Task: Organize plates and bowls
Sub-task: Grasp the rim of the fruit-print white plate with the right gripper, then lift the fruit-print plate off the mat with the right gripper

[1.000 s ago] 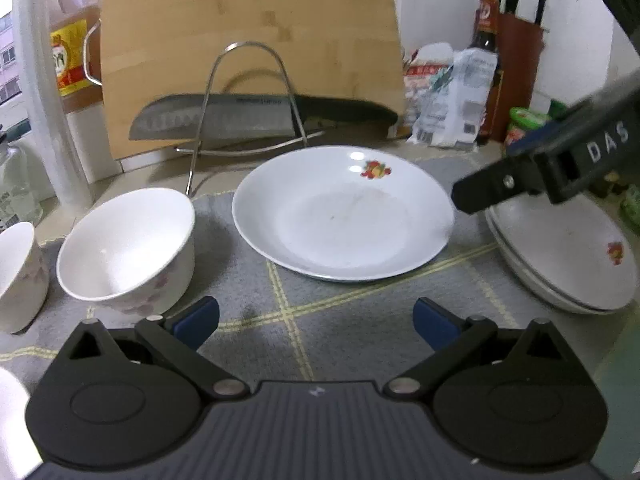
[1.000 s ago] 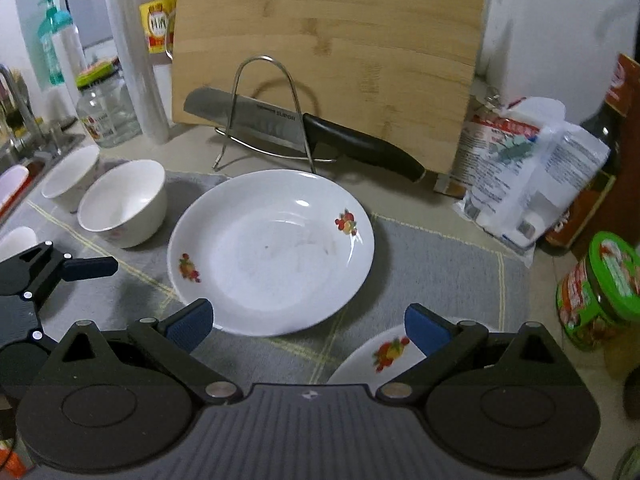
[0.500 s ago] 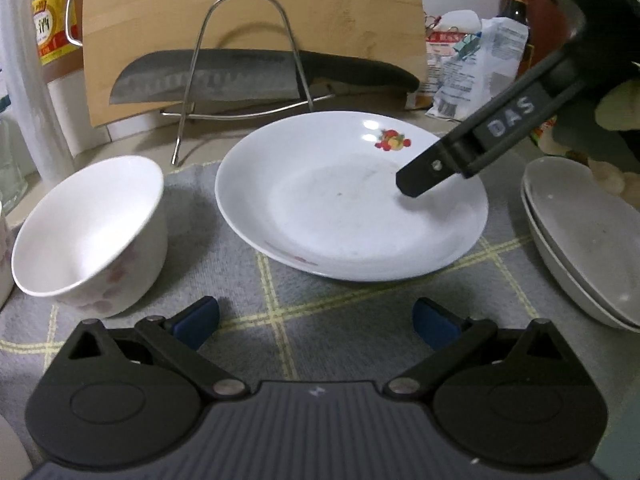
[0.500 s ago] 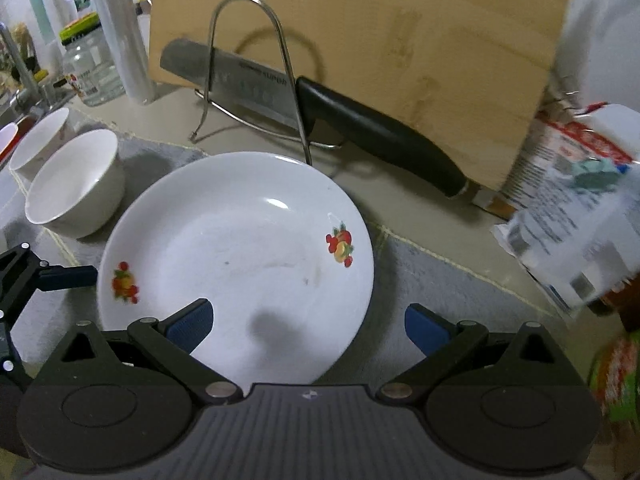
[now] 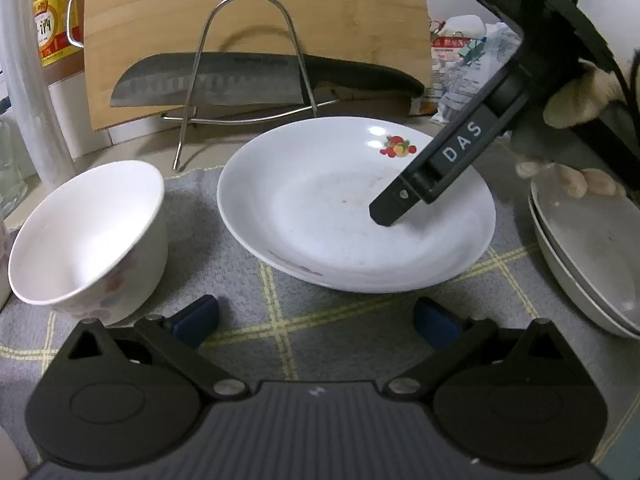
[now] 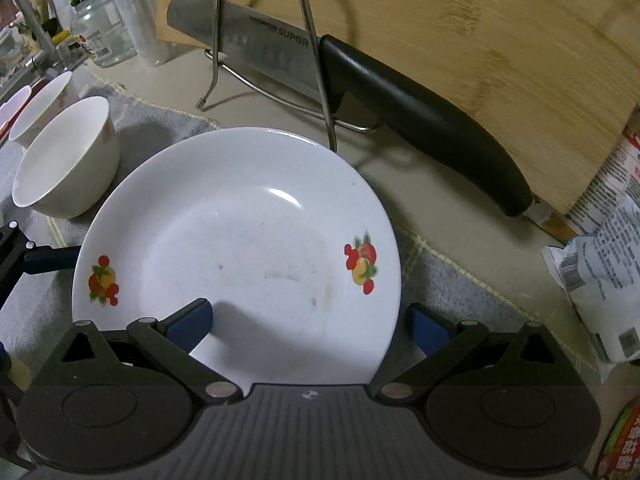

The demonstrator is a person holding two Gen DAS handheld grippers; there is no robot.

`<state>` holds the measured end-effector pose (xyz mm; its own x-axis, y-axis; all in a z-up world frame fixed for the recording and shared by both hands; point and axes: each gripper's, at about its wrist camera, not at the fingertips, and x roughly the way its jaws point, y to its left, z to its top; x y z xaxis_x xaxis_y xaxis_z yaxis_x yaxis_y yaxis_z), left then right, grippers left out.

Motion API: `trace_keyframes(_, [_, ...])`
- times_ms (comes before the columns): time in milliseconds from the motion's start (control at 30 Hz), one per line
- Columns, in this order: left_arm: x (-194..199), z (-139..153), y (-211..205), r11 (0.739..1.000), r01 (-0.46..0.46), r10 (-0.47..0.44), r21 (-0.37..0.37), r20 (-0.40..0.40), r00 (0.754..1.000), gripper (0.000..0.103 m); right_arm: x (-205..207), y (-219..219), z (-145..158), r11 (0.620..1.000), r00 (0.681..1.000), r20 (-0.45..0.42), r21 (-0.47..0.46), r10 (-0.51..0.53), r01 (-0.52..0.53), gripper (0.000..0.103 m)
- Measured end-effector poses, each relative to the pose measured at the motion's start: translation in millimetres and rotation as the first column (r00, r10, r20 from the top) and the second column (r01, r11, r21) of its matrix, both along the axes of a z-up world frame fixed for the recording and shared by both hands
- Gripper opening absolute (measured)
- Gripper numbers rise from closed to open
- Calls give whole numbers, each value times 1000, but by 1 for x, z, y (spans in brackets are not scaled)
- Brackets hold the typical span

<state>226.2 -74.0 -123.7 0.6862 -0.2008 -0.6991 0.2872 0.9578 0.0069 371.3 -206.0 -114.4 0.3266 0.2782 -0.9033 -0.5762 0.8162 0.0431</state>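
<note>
A glossy white ceramic plate (image 6: 240, 236), round and shallow with small red-and-yellow fruit motifs near its rim, lies flat on a grey woven mat (image 5: 320, 320) crossed by pale yellow lines. The mat covers part of a beige desk (image 6: 400, 168).

The right tongs (image 6: 308, 320) are spread wide and grip nothing. One blue-padded finger reaches over the near edge of the plate; the other sits just outside the rim, over the mat. In the left wrist view, a black finger of the same tool points down into the plate's hollow, with a hand (image 5: 576, 176) behind it.

The left tongs (image 5: 316, 316) are also wide open and empty, low over the mat, near the plate's front edge.

A smooth white bowl (image 5: 92, 236) with a faint pink floral print stands just left of the plate. More bowls (image 6: 40, 108) stand behind it. A stack of plates (image 5: 588, 256) lies to the right.

Behind the plate stands a bent wire rack (image 5: 244, 64). It holds a broad steel knife (image 6: 348, 92) with a matte black handle, set in front of a bamboo cutting board (image 5: 256, 20) standing upright. A glass jar (image 6: 104, 24), an oil bottle (image 5: 52, 24) and printed plastic packets (image 6: 600, 272) crowd the back of the desk.
</note>
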Motion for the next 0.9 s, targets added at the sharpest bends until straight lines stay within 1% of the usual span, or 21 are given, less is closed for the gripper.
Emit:
trace_keyframes(167, [-3, -1, 2, 1000, 13, -13, -6, 20, 1000, 103, -2, -3, 0, 1000, 1000, 23, 15, 15, -15, 103])
trace_keyframes(367, [2, -1, 2, 1000, 15, -14, -7, 33, 999, 103, -1, -4, -1, 999, 999, 34, 22, 32, -33, 103])
trace_keyframes(533, [7, -2, 1, 999, 45, -45, -10, 50, 998, 103, 0, -5, 1, 995, 995, 40, 38, 87, -89, 103])
trace_keyframes(733, [9, -4, 3, 997, 79, -78, -14, 66, 995, 102, 10, -6, 4, 980, 987, 8, 113, 161, -161, 103])
trace_keyframes(900, [5, -3, 3, 990, 141, -140, -16, 88, 986, 102, 23, -7, 6, 966, 981, -29, 182, 191, -183, 103])
